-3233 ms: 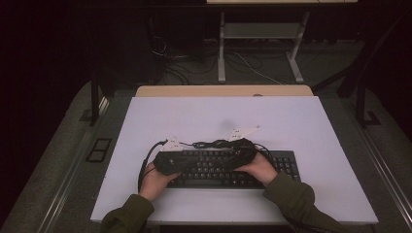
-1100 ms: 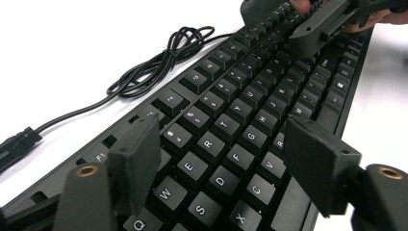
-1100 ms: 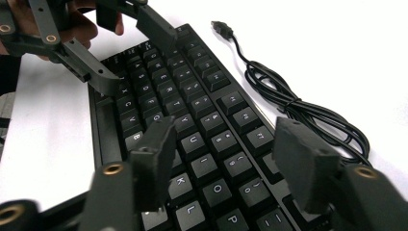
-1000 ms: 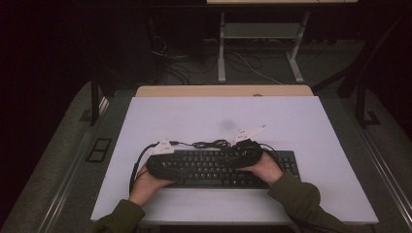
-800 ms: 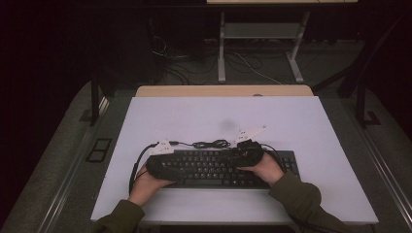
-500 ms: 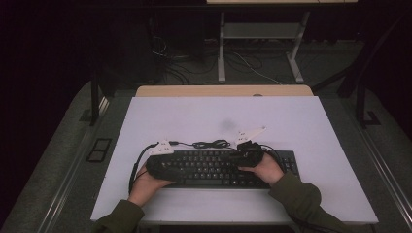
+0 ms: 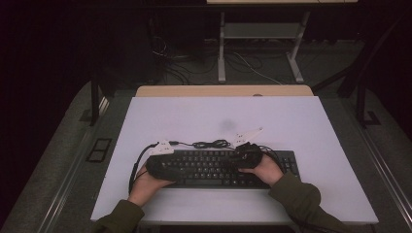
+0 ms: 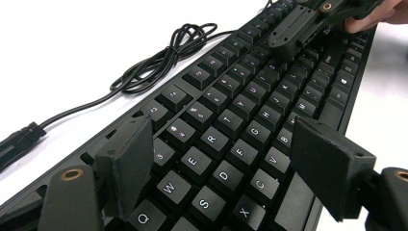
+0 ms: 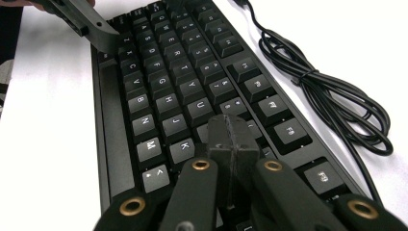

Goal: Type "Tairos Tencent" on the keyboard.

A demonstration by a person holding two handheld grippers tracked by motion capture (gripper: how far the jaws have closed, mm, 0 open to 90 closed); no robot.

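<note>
Black plastic runs under both our tools: the keyboard (image 8: 226,144) lies flat on the white table (image 7: 301,121), and we judge the work in hand to be pressing or probing its keys, with the approach done and the pressing itself not yet clearly shown.

Nearest to us, our left gripper (image 8: 231,168) has its jaws spread wide, holding nothing; between them sit the E, R, D, F and C keys, just below the pads, though we cannot tell whether either pad touches a keycap. Our right gripper (image 9: 231,139) has its jaws brought together into a single blunt tip, with nothing between them. That tip hangs over the keys just beyond K and J (contact is hidden by the jaws themselves, so we cannot say a key is down).

Beyond the left jaws, up the rows, the right gripper shows again, poised above the far keys. Off to the side of the closed jaws, past the function row, the keyboard's coiled cable (image 9: 332,96) rests loose on the table, its plug unconnected.

What is left, as we read it: lowering a tip onto a chosen key.
</note>
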